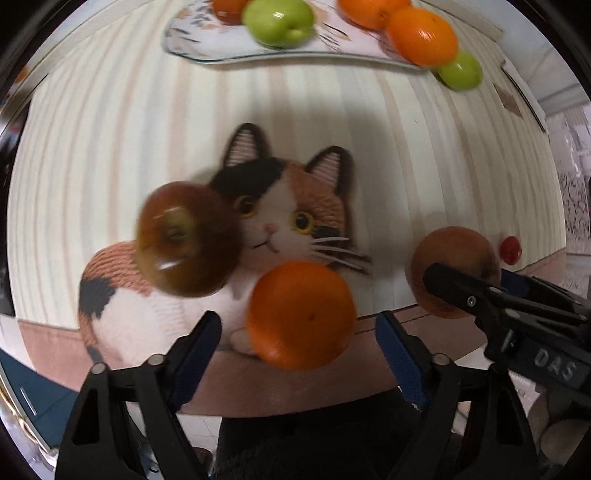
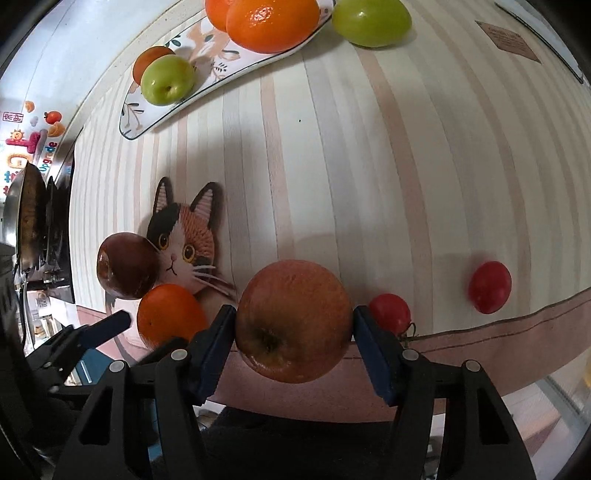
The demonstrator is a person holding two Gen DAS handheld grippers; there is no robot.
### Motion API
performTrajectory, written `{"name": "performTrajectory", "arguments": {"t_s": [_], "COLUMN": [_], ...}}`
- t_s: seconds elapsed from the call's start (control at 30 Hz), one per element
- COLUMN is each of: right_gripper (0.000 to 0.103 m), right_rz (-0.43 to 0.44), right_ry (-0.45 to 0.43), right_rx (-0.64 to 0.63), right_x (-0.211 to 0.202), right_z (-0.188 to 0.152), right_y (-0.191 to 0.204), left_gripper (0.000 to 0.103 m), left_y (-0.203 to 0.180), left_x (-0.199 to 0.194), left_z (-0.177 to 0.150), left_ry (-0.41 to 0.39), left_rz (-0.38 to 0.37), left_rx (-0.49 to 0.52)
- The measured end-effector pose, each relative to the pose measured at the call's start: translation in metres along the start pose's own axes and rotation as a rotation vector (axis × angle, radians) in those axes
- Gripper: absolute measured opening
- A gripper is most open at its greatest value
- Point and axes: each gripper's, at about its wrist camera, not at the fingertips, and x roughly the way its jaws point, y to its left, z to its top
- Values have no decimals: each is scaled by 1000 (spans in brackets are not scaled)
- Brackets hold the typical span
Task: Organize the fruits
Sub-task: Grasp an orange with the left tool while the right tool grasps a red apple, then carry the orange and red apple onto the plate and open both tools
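My right gripper (image 2: 293,325) is shut on a reddish-orange apple (image 2: 293,319) near the table's front edge; the apple also shows in the left wrist view (image 1: 452,271). My left gripper (image 1: 299,336) is open, its jaws either side of an orange (image 1: 301,315) without touching it. A dark red apple (image 1: 188,240) lies left of the orange on a cat-shaped mat (image 1: 288,206). A patterned plate (image 1: 236,48) at the back holds oranges (image 1: 421,35) and a green apple (image 1: 277,22). Another green apple (image 1: 460,72) lies beside the plate.
Two small red tomatoes (image 2: 389,314) (image 2: 489,286) lie right of the held apple. The striped cloth (image 2: 369,166) has a pink border at the front edge. A pan (image 2: 26,218) and fridge magnets are at the far left.
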Motion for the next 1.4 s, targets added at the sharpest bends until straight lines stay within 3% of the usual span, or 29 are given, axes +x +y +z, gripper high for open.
{"name": "performTrajectory", "arguments": {"t_s": [0.07,0.23,0.47,0.7,0.9,1.23,1.4], "right_gripper": [67,67,68,67,66,66,66], "right_rz": [-1,-4,-1,13,41,136,152], "right_ry": [-1,11,29,30,0,-116,-154], "right_rx": [1,-8,6,21,32,-12,-78], "right_x": [-1,-1,6,11,-6,-77,-101], "right_z": [1,3,8,8,16,84,148], "right_y": [-1,-1,2,-1,-2,33,73], "left_gripper": [63,62,63,61,61,61,61], "left_y": [-4,-3,5,10,12,22,52], "left_x": [9,10,18,15,-19,-113,-137], "left_z": [2,0,5,10,9,43,96], "left_ry": [13,-11,2,-20,-70,-239,-306], "left_rz": [18,30,-12,14,-9,-98,-62], "left_rx": [14,8,-33,-42,-50,-61,-93]}}
